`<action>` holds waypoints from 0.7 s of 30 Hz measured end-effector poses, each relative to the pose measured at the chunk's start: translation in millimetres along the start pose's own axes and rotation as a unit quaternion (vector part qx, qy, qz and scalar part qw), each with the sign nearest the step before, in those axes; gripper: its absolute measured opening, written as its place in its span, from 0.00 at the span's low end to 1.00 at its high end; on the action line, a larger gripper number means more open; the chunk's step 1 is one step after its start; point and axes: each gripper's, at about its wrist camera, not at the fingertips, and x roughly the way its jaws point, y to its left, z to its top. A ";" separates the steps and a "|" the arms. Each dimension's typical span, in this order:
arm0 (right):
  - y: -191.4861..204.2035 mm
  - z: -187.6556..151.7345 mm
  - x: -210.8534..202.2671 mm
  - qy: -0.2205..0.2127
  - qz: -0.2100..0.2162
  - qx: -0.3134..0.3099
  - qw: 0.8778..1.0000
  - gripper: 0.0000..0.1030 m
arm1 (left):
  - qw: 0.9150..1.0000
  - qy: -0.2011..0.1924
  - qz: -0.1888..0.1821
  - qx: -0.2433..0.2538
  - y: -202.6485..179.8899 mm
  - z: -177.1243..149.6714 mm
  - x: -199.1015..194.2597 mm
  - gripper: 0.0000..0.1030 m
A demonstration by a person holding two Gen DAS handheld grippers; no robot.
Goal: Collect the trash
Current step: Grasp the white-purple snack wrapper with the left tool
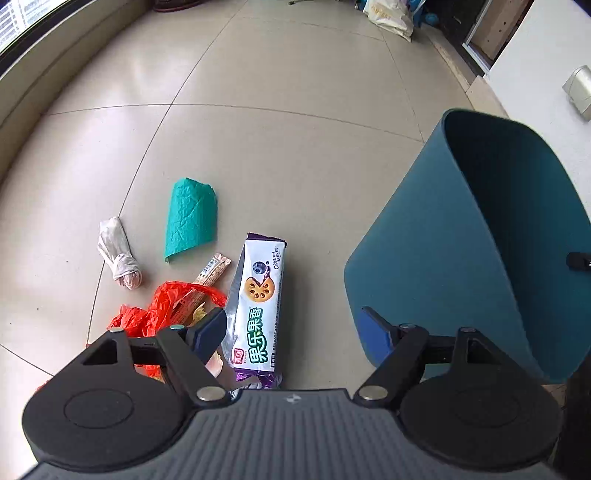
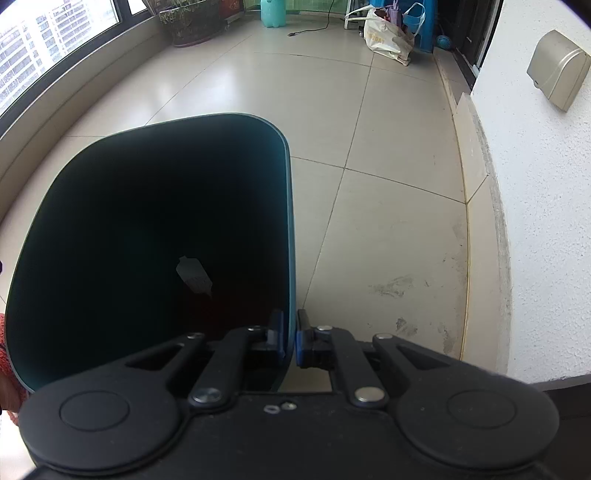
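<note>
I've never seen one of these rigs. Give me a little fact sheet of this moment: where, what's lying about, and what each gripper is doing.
place: tiled floor beside a window
bin: teal trash bin, tilted; a pale scrap lies inside
litter on floor: biscuit packet, green paper, white wad, red plastic bag, thin snack wrapper
left gripper: open, empty, above the biscuit packet
right gripper: shut on the trash bin's rim
background: white shopping bag, plant pot
</note>
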 end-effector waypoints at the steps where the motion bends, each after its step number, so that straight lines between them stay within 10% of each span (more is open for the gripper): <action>1: -0.4 0.0 0.0 0.001 0.001 0.001 1.000 0.05 | 1.000 0.009 0.005 0.003 1.8 -1.3 16.9 0.76; 10: -7.0 6.5 5.4 0.017 0.014 0.000 1.000 0.06 | 0.996 0.078 -0.023 -0.028 37.1 -11.6 135.9 0.76; 21: -9.1 14.3 17.4 0.035 0.020 -0.007 0.999 0.09 | 0.989 0.105 -0.043 -0.093 60.4 -21.9 176.9 0.66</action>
